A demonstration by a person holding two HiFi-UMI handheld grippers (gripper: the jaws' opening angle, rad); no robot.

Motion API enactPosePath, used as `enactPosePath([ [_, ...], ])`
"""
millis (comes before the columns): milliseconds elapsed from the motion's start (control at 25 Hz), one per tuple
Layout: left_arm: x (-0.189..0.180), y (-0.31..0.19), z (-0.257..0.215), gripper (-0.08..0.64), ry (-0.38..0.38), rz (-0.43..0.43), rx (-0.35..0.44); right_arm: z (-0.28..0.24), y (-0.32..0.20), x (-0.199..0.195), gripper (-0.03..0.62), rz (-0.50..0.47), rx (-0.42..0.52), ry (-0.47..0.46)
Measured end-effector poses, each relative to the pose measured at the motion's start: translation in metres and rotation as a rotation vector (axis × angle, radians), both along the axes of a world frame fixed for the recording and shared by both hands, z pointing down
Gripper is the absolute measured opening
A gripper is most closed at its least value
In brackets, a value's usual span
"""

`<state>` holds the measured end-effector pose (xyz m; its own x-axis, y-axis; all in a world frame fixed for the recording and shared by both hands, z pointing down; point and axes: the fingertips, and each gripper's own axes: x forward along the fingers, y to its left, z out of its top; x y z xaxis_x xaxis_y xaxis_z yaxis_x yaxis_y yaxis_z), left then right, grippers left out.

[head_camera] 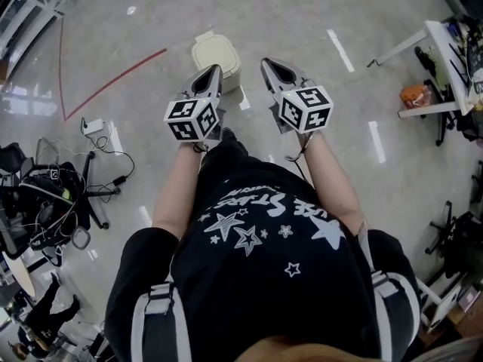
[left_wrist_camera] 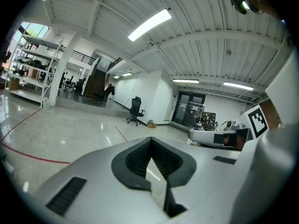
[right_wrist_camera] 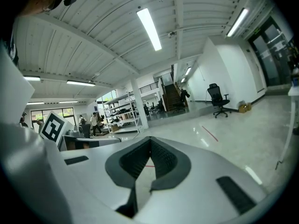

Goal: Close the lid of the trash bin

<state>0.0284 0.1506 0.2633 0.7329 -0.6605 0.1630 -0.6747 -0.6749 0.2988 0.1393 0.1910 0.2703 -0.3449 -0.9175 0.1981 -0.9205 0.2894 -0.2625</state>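
Cream trash bin [head_camera: 215,53]: on glossy grey floor [head_camera: 302,6], toward the far edge in the head view, lid down flat on top; near side partly covered by tip of left gripper [head_camera: 216,69]. Left gripper: held up level, jaws pressed together, nothing between. Right gripper [head_camera: 266,62]: held up alongside, right of bin, jaws likewise clenched, empty. Red line [head_camera: 113,78]: on floor, left of bin. Black office chair [left_wrist_camera: 135,110]: far across floor, by white wall.

Red floor line [head_camera: 121,80], cable tangle [head_camera: 64,202] at left, white table [head_camera: 445,55] at right, black office chair [left_wrist_camera: 135,111], shelving rack [left_wrist_camera: 35,69]
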Motion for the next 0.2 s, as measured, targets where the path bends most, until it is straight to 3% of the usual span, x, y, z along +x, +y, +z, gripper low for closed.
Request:
enactPosePath([
  [200, 0.024, -0.002, 0.003, 0.011, -0.008, 0.003, -0.002, 0.001, -0.002, 0.018, 0.005, -0.015, 0.003, 0.002],
])
